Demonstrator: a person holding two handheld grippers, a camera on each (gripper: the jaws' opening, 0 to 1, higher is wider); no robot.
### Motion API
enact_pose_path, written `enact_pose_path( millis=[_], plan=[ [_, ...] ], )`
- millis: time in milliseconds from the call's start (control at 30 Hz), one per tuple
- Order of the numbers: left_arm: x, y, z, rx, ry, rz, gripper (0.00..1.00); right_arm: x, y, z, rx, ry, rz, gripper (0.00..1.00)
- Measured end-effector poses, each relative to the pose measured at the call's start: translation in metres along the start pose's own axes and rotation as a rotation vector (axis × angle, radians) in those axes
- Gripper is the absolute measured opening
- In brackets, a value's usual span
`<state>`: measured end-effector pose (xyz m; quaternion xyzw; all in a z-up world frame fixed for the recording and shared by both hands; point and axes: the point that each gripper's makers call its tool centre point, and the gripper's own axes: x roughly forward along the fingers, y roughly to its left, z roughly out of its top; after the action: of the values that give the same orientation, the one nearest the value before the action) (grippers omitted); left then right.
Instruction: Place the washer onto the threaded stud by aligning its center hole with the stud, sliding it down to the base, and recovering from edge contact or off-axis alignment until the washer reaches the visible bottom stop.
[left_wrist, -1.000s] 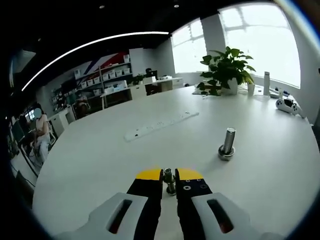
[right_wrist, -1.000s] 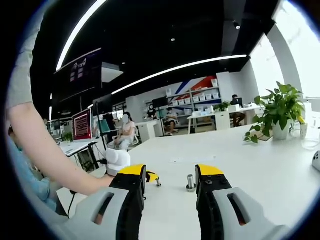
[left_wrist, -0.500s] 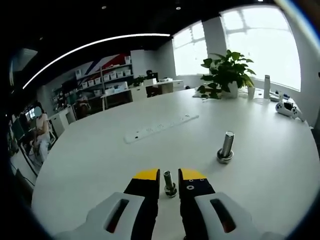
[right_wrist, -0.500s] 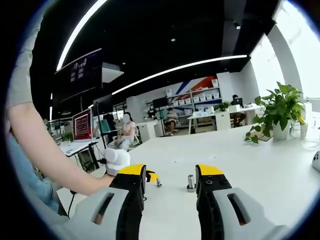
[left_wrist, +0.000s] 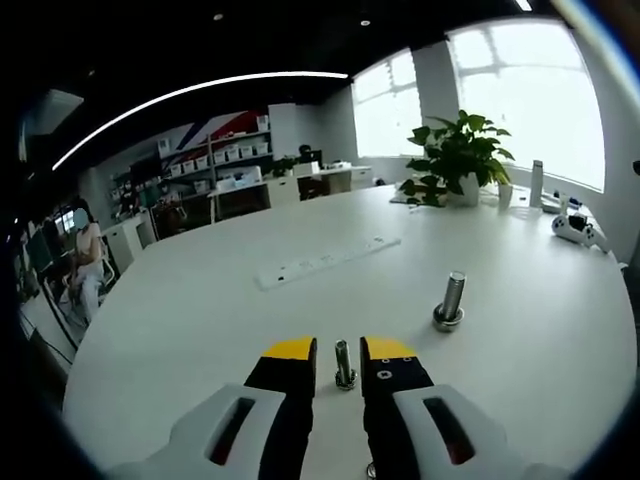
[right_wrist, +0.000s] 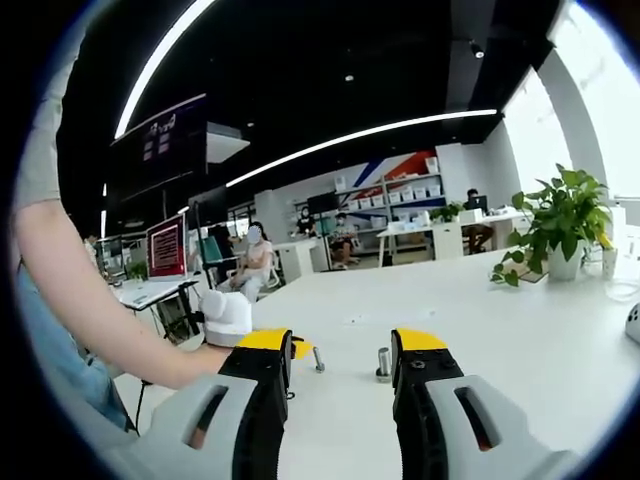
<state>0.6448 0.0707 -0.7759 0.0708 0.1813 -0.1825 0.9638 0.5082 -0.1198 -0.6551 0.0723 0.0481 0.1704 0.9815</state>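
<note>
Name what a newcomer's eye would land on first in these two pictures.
Probably the yellow-tipped left gripper, its jaws standing close on either side of a small upright bolt on the white table. A bigger bolt stands to its right. In the right gripper view, the right gripper is open.

White table (left_wrist: 200, 310) w/ long white power strip (left_wrist: 328, 262) lay mid-top, potted plant (left_wrist: 458, 155) stood at table's far edge by window, white game controller (left_wrist: 577, 228) near plant, shelving w/ bins (left_wrist: 215, 160) beyond table, seated person (right_wrist: 250, 262) past table's end.
</note>
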Motion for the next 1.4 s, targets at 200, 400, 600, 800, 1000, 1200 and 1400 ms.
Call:
enact_pose_path(
  millis=[200,400,600,800,1000,1200,1400],
  plan=[
    [-0.013,0.001,0.007,-0.013,-0.017,0.002,0.16,0.0,0.0,0.0,-0.005,0.001,0.001,0.42],
    [-0.031,-0.003,0.008,-0.027,-0.026,0.0,0.16,0.001,0.004,0.0,-0.014,0.004,0.014,0.42],
    [-0.051,-0.003,0.02,-0.021,-0.052,0.0,0.17,0.0,0.005,-0.003,-0.025,0.014,0.018,0.42],
    [-0.059,0.003,0.022,-0.033,-0.067,0.003,0.17,0.0,0.004,-0.005,-0.037,0.022,0.015,0.42],
    [-0.071,0.002,0.023,-0.042,-0.079,0.0,0.18,0.0,0.005,-0.006,-0.052,0.024,0.016,0.42],
    [-0.083,-0.003,0.024,-0.047,-0.085,-0.008,0.18,-0.001,0.004,-0.006,-0.061,0.023,0.015,0.42],
    [-0.098,-0.009,0.031,-0.053,-0.1,-0.015,0.18,-0.002,0.004,-0.004,-0.06,0.015,0.013,0.42]
  ],
)
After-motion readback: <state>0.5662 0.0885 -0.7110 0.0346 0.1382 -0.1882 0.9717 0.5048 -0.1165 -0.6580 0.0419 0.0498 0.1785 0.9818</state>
